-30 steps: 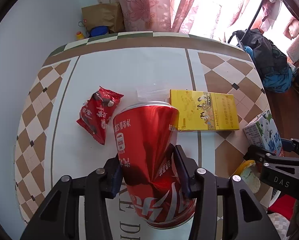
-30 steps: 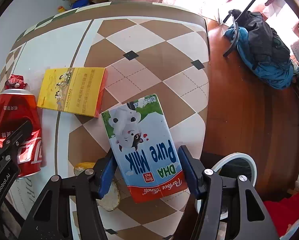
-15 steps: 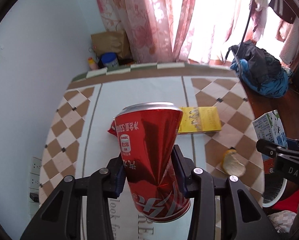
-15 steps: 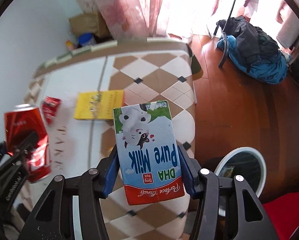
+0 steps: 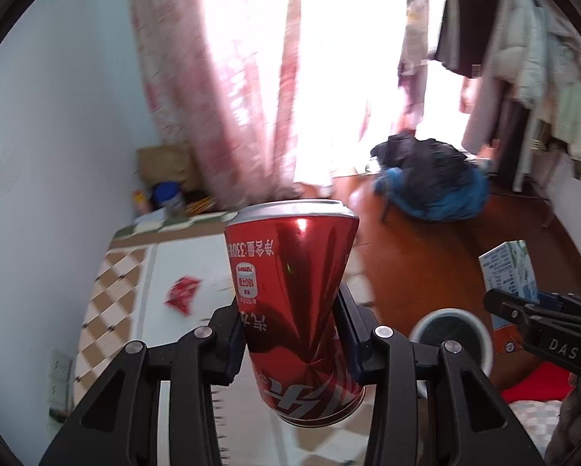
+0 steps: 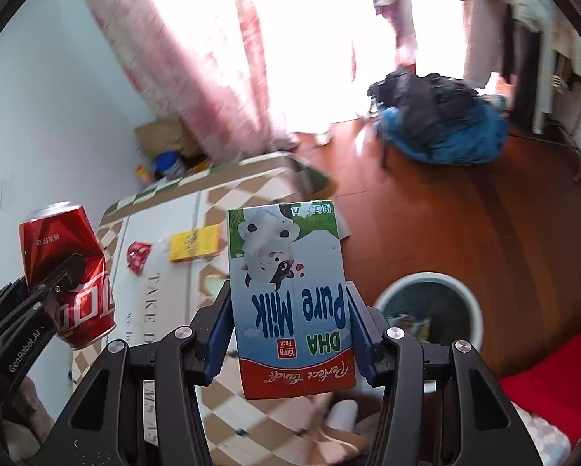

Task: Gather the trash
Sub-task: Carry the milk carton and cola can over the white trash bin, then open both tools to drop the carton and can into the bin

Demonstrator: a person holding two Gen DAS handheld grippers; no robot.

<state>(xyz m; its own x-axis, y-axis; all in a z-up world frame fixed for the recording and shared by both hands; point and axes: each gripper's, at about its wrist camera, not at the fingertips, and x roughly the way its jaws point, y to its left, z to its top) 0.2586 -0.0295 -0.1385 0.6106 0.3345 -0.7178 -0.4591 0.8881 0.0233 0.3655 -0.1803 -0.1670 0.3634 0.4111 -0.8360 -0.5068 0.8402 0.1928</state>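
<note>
The red soda can [image 5: 294, 310] hides part of the table [image 5: 146, 272] behind it, and the room looks blurry. The can is dented and upside down, up in the air. The left gripper [image 5: 290, 341] squeezes its sides. The right gripper [image 6: 290, 324] squeezes an upside-down milk carton [image 6: 290, 299], up near the round trash bin [image 6: 430, 303] on the floor.

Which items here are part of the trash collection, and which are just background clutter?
Job: red can in left tool; milk carton in right tool; waste bin; red wrapper; yellow box.

Clutter: backpack; curtain; paper bag.
</note>
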